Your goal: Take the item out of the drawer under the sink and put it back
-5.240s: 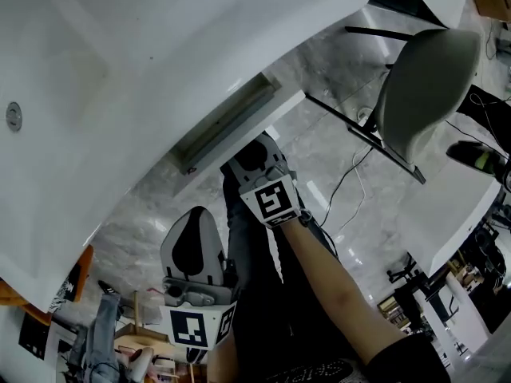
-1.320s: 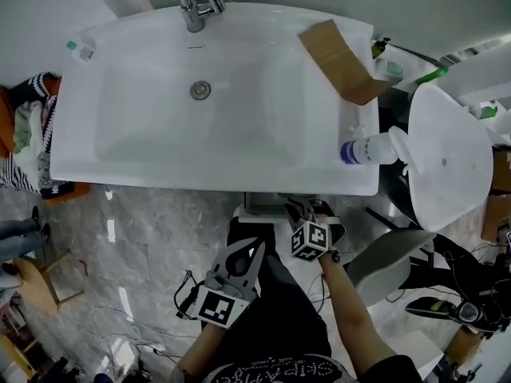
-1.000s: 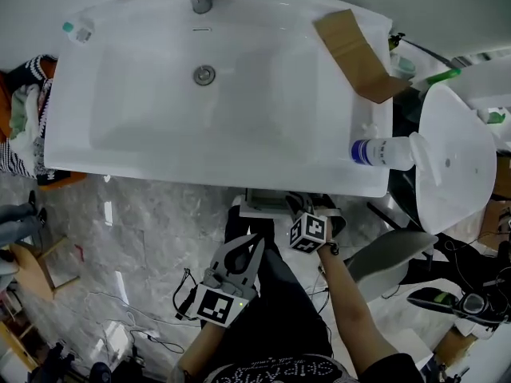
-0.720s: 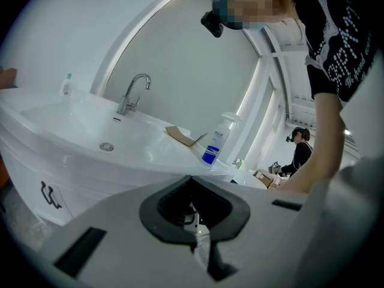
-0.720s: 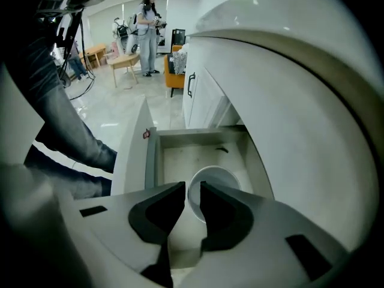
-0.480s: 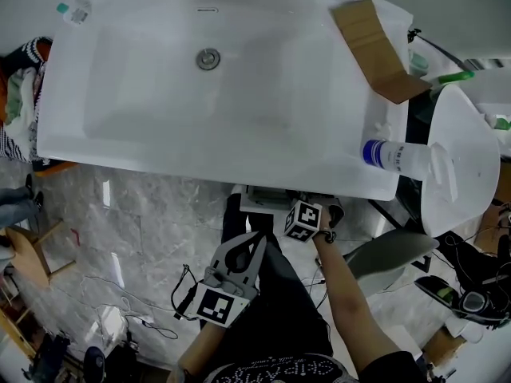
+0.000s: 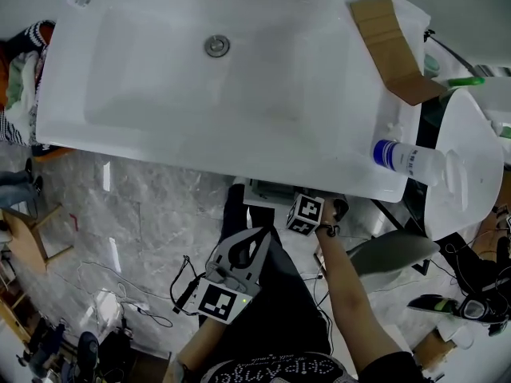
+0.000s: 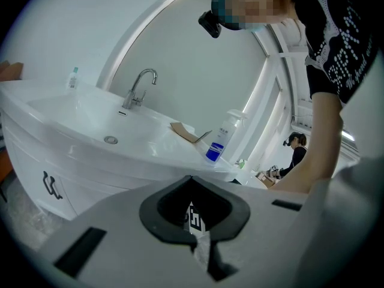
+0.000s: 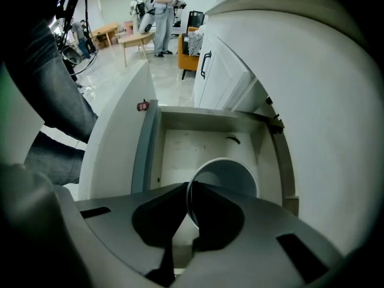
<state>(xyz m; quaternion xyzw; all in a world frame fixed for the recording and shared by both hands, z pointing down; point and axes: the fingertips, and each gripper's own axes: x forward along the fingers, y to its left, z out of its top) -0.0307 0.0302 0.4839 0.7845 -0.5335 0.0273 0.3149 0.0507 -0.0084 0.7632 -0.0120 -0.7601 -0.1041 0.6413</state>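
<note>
The drawer point(image 9: 180, 143) under the white sink point(image 7: 160, 134) stands pulled out. A white cup point(image 9: 231, 176) sits inside it, mouth towards the camera. My right gripper point(image 9: 189, 212) points steeply down into the drawer. Its jaws have just been closing and now pinch the cup's near rim between them. In the head view its marker cube hides the right gripper point(image 7: 303, 211) and the cup at the drawer's point(image 7: 267, 190) front. My left gripper point(image 7: 257, 236) hangs over the person's lap, apart from the drawer. The left gripper point(image 8: 197, 240) is shut and holds nothing.
On the sink's right rim lie a cardboard piece point(image 7: 391, 46) and a spray bottle point(image 7: 411, 162). A white stool point(image 7: 471, 166) and a grey chair point(image 7: 391, 254) stand to the right. Cables point(image 7: 136, 302) trail over the marble floor. A faucet point(image 8: 139, 86) rises behind the basin.
The head view has swung, so the sink now sits higher and more tilted in the picture. My right gripper has sunk a little into the drawer. The left gripper has hardly moved.
</note>
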